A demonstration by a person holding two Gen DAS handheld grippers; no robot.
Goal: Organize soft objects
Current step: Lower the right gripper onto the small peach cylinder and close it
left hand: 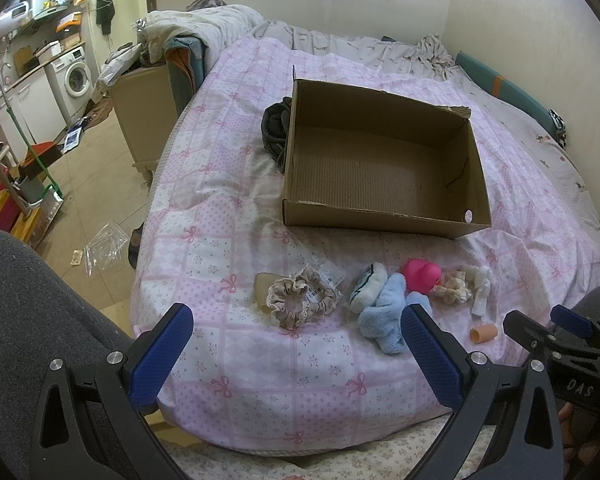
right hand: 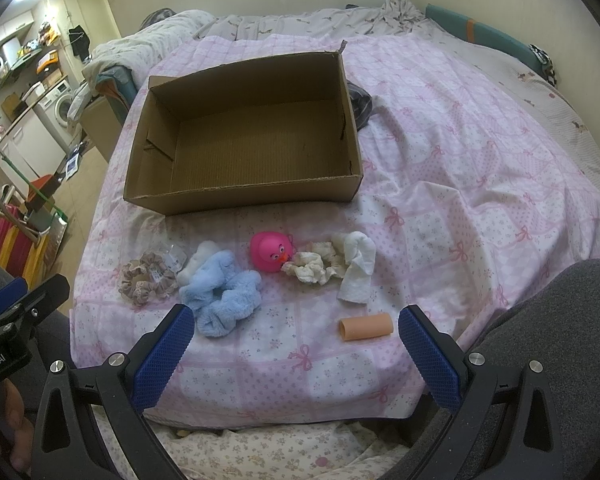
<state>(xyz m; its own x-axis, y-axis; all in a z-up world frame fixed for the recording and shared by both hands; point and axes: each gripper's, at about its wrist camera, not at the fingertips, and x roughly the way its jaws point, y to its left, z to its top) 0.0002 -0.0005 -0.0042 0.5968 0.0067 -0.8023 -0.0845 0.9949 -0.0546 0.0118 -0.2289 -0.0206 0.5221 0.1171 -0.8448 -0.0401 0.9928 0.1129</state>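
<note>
An empty cardboard box [left hand: 380, 160] [right hand: 244, 148] sits open on the pink bed. In front of it lie a beige scrunchie set [left hand: 300, 300] [right hand: 148, 280], a fluffy blue scrunchie [left hand: 388, 312] [right hand: 224, 296], a pink rubber duck [left hand: 422, 274] [right hand: 270, 256], a cream scrunchie [left hand: 456, 286] [right hand: 316, 268], a white cloth [left hand: 482, 288] [right hand: 356, 268] and a peach tube [left hand: 484, 334] [right hand: 366, 327]. My left gripper [left hand: 296, 332] is open and empty, near the bed edge before the beige scrunchies. My right gripper [right hand: 296, 332] is open and empty, short of the blue scrunchie and tube; it also shows at the right of the left wrist view [left hand: 556, 328].
A dark garment [left hand: 276, 128] lies against the box's far side. The pink quilt [right hand: 460, 184] covers the bed; a wall runs along its right. Left of the bed are a beige cabinet [left hand: 144, 112], floor clutter and a washing machine [left hand: 76, 76]. My grey-clad knees flank the grippers.
</note>
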